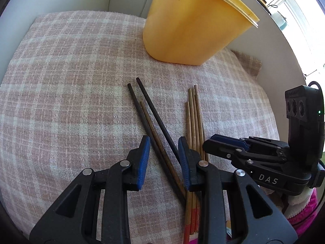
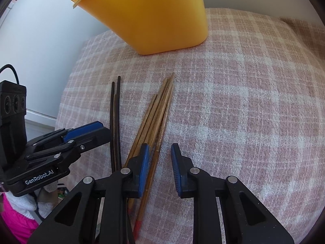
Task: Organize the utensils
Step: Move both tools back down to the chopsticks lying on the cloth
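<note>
Three dark chopsticks lie on the pink plaid cloth and run between the jaws of my left gripper. Those jaws stand apart, with cloth showing beside the sticks. Just to the right lies a bundle of wooden chopsticks with red ends. In the right wrist view, my right gripper straddles one wooden chopstick that runs along its left pad; the right pad stands clear of it. A yellow plastic container stands upright beyond both bundles.
White walls close off the back and sides of the cloth. A bright window is at the far right. The near edge of the cloth drops off by a pink garment. Each gripper shows beside the other, close together.
</note>
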Motion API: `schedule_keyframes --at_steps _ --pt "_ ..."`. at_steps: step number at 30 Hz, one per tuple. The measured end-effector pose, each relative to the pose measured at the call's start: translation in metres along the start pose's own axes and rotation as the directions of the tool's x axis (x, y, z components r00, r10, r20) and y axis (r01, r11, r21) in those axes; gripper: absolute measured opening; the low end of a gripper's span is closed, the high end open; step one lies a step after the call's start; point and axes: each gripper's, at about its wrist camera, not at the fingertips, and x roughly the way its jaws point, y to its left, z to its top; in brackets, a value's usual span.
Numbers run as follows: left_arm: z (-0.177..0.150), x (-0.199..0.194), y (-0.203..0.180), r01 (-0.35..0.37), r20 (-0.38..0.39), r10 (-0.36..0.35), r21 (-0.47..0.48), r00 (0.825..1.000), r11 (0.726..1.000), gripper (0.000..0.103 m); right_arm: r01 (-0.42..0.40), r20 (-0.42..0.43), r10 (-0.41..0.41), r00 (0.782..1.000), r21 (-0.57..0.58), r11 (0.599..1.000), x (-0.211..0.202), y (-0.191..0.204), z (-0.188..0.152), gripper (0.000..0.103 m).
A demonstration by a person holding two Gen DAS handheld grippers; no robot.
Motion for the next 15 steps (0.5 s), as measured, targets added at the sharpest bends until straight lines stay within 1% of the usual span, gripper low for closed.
schedule_keyframes --at_steps 2,4,7,9,12,15 --pt "0.005 0.003 -0.003 -0.010 -0.002 0.010 -0.001 1.000 1.000 0.028 0.000 0.000 0.000 1.000 0.002 1.000 -0.001 -0.003 0.001 0.020" --pt "0.010 0.009 -0.005 -0.011 -0.014 0.011 -0.014 1.000 1.000 0.028 0.014 -0.001 -0.014 1.000 -0.002 1.000 0.000 -0.002 0.002 0.013" --pt "0.015 0.018 -0.009 -0.031 -0.027 0.030 -0.015 0.999 0.999 0.028 0.033 -0.004 -0.033 0.999 -0.012 0.999 0.002 0.001 0.004 0.012" --pt "0.016 0.024 -0.015 -0.058 -0.024 0.058 0.009 0.998 0.998 0.028 0.045 -0.005 -0.045 0.999 -0.028 0.999 0.003 0.003 0.004 0.012" --pt "0.018 0.028 -0.022 -0.095 -0.014 0.096 0.053 0.995 0.994 0.028 0.086 -0.001 -0.087 0.996 -0.071 0.994 0.006 0.013 0.004 0.012" --pt "0.018 0.035 -0.022 -0.122 -0.019 0.123 0.071 0.992 0.990 0.028 0.113 -0.001 -0.114 0.993 -0.104 0.988 0.007 0.018 0.004 0.012"
